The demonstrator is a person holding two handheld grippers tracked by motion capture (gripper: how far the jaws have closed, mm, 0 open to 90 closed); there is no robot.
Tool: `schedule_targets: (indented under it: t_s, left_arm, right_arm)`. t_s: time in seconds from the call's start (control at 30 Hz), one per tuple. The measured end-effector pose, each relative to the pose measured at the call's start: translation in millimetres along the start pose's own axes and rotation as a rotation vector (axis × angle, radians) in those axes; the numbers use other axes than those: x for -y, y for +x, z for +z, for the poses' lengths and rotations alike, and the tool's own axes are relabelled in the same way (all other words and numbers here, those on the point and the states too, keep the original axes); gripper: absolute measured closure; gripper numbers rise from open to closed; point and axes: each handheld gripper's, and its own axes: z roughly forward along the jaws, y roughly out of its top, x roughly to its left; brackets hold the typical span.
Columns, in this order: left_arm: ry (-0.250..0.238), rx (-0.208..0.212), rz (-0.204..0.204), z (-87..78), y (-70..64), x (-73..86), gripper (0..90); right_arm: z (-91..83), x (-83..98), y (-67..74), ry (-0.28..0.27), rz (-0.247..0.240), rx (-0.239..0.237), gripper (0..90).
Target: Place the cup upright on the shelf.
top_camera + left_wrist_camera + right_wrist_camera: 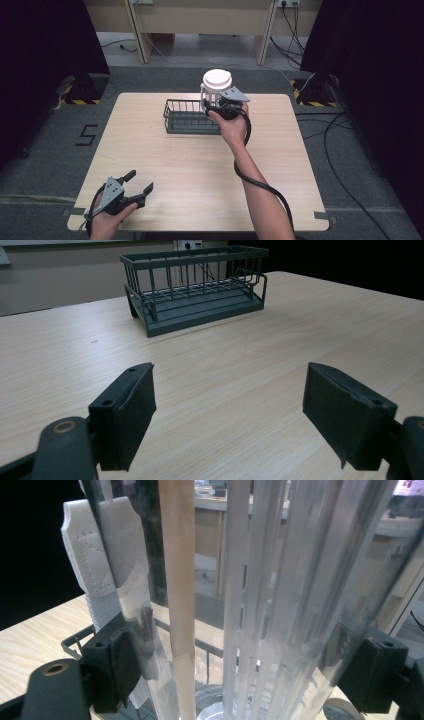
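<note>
A clear ribbed plastic container (217,85) with a white lid is held upright over the right end of a dark wire basket (187,117) at the back middle of the table. My right gripper (214,103) is shut on its lower body. In the right gripper view the container (260,605) stands between both pads, a white strap (100,570) on its left side, and the basket's rim (80,642) shows below. My left gripper (140,181) rests open near the table's front left corner. In the left gripper view its jaws (227,415) are wide apart, with the basket (195,290) far ahead.
The light wooden table (200,170) is bare between the basket and my left gripper. Black curtains (45,50) stand on both sides. Cables (340,150) trail over the grey floor on the right. A "5" mark (86,135) lies on the floor at left.
</note>
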Motion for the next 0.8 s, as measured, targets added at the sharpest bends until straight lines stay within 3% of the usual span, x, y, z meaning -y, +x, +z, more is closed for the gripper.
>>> schedule_targets:
  t_s: [0.8]
  left_arm:
    - [-0.001,0.0,-0.002,0.1,0.0,0.0,20.4]
  right_arm:
    - [21.6,-5.9,4.0,0.011,0.013,0.002,18.4]
